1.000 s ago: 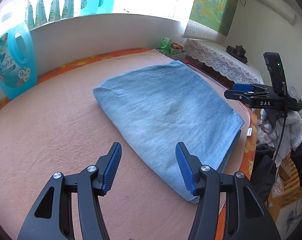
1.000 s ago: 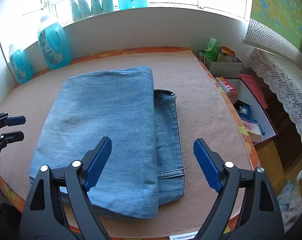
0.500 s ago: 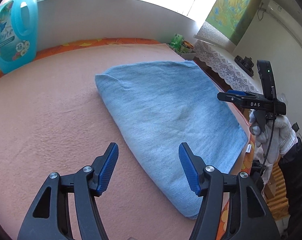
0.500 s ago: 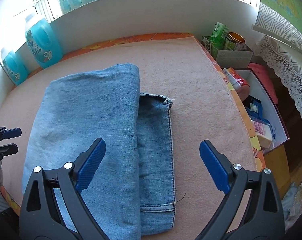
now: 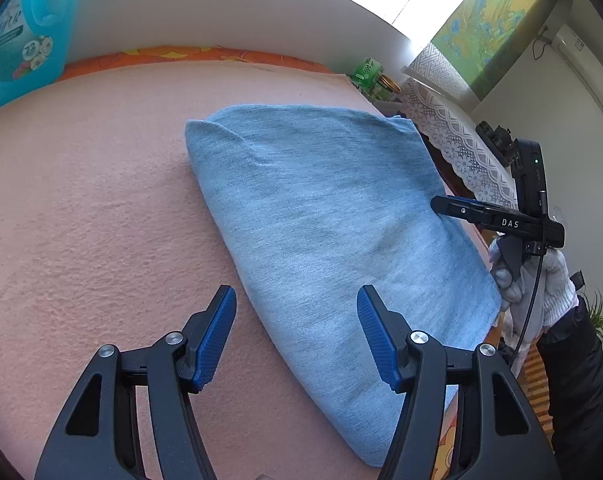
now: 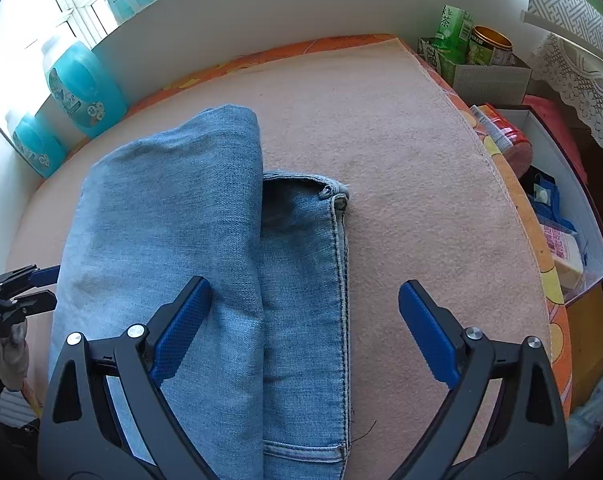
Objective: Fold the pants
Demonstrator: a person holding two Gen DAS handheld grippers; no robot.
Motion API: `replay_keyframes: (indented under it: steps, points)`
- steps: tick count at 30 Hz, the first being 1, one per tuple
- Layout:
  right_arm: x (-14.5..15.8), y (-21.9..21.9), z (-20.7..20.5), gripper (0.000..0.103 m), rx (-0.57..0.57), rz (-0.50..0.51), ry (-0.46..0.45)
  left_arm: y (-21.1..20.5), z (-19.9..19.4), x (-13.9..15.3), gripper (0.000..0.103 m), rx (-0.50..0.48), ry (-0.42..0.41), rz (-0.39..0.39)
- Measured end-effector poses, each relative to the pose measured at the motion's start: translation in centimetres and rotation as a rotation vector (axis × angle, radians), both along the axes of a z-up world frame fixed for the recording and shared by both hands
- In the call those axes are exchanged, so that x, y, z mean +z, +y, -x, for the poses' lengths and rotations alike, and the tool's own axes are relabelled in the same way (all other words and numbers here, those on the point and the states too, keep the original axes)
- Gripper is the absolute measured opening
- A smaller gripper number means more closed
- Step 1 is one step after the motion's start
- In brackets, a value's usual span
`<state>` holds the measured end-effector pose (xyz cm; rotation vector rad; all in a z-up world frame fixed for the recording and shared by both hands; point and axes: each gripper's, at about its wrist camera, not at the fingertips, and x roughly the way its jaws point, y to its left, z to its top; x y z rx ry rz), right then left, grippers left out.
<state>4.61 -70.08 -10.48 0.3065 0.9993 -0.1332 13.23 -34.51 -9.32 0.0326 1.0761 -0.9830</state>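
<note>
Light blue denim pants [image 5: 325, 216] lie folded on the pink blanket [image 5: 93, 208]. In the right wrist view the pants [image 6: 169, 224] show a top fold over a lower layer whose hemmed edge [image 6: 341, 280] sticks out to the right. My left gripper [image 5: 295, 330] is open and empty, low over the near-left edge of the pants. My right gripper [image 6: 303, 324] is open and empty, just above the fold line. Each gripper shows in the other's view: the right one [image 5: 477, 212] at the pants' far edge, the left one [image 6: 29, 288] at their left edge.
Blue detergent jugs [image 6: 85, 80] stand along the white ledge at the back left. A green carton and a tin [image 6: 473, 44] sit past the back right corner. An open box of items [image 6: 557, 220] lies off the right edge. A lace-covered shelf [image 5: 461, 148] is beyond.
Both grippers have moved lower and closer to the pants, still open. The pants have not moved.
</note>
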Motion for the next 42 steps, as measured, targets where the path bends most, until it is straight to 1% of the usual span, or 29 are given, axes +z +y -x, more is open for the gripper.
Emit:
replay_keyframes:
  steps: [4,6,13,15,17,18,20,22,23,24,27,28,29,31,32,33,34,35,36,38,40,41,42]
  points:
    - [-1.0,-0.5,-0.3,0.103,-0.006,-0.033,0.005,-0.3,-0.1,-0.5,0.062,0.01,0.01,-0.003]
    - [-1.2,-0.7,-0.3,0.103,-0.004,-0.05,-0.01,-0.6,-0.2,-0.9,0.062,0.013,0.023,-0.005]
    - [-1.2,-0.6,-0.5,0.102,0.03,-0.059,-0.045,-0.8,-0.3,-0.9,0.063,0.017,0.003,0.007]
    - [-1.0,-0.3,-0.5,0.096,0.048,-0.07,-0.053,-0.8,-0.4,-0.9,0.063,0.014,-0.005,0.009]
    - [-0.9,0.0,-0.5,0.082,0.064,-0.095,-0.06,-0.8,-0.3,-1.0,0.063,0.007,-0.018,0.009]
    - [-0.9,0.1,-0.5,0.08,0.072,-0.096,-0.055,-0.9,-0.4,-1.0,0.063,0.003,-0.023,0.008]
    - [-0.8,0.2,-0.6,0.076,0.078,-0.103,-0.05,-1.2,-0.4,-1.0,0.063,-0.003,-0.022,0.01]
    - [-0.9,0.1,-0.7,0.075,0.078,-0.111,-0.05,-1.1,-0.7,-1.0,0.063,-0.005,-0.006,0.021]
    - [-0.9,0.1,-0.7,0.075,0.078,-0.111,-0.053,-1.0,-0.8,-1.1,0.066,-0.007,0.003,0.027]
    - [-0.9,0.0,-0.7,0.075,0.074,-0.115,-0.058,-1.2,-0.9,-1.0,0.071,-0.014,0.011,0.033]
    - [-1.0,0.1,-0.6,0.075,0.053,-0.118,-0.069,-1.6,-0.6,-0.9,0.073,-0.014,-0.005,0.026]
    - [-1.0,0.3,-0.5,0.07,0.053,-0.129,-0.075,-1.6,-0.5,-0.9,0.073,-0.016,-0.017,0.022]
    - [-1.0,0.4,-0.4,0.062,0.053,-0.142,-0.081,-1.7,-0.3,-0.9,0.073,-0.017,-0.027,0.018]
    - [-1.1,0.6,-0.3,0.05,0.049,-0.167,-0.091,-1.7,-0.3,-0.9,0.071,-0.018,-0.028,0.022]
    - [-1.0,0.8,-0.2,0.049,0.043,-0.157,-0.094,-1.7,-0.4,-0.9,0.068,-0.012,-0.02,0.025]
    - [-0.9,1.0,-0.2,0.048,0.041,-0.148,-0.095,-1.6,-0.6,-1.0,0.061,-0.001,-0.009,0.03]
    - [-0.8,1.2,-0.2,0.046,0.038,-0.141,-0.094,-1.6,-0.8,-1.0,0.057,0.01,0.003,0.035]
    - [-0.7,1.3,-0.2,0.044,0.032,-0.137,-0.092,-1.7,-1.0,-1.0,0.049,0.02,0.017,0.04]
    - [-0.5,1.4,-0.2,0.043,0.026,-0.132,-0.093,-1.7,-1.4,-1.0,0.046,0.024,0.03,0.047]
    - [-0.1,1.9,-0.1,0.033,0.017,-0.108,-0.097,-1.6,-1.6,-0.9,0.039,0.018,0.038,0.057]
    - [0.3,2.4,0.0,0.028,0.021,-0.077,-0.096,-1.5,-1.6,-0.6,0.033,0.009,0.041,0.069]
    - [0.4,2.6,-0.1,0.027,0.027,-0.059,-0.09,-1.5,-1.5,-0.4,0.03,0.003,0.039,0.075]
    - [0.4,2.7,-0.2,0.027,0.032,-0.052,-0.086,-1.6,-1.4,-0.2,0.03,-0.001,0.034,0.078]
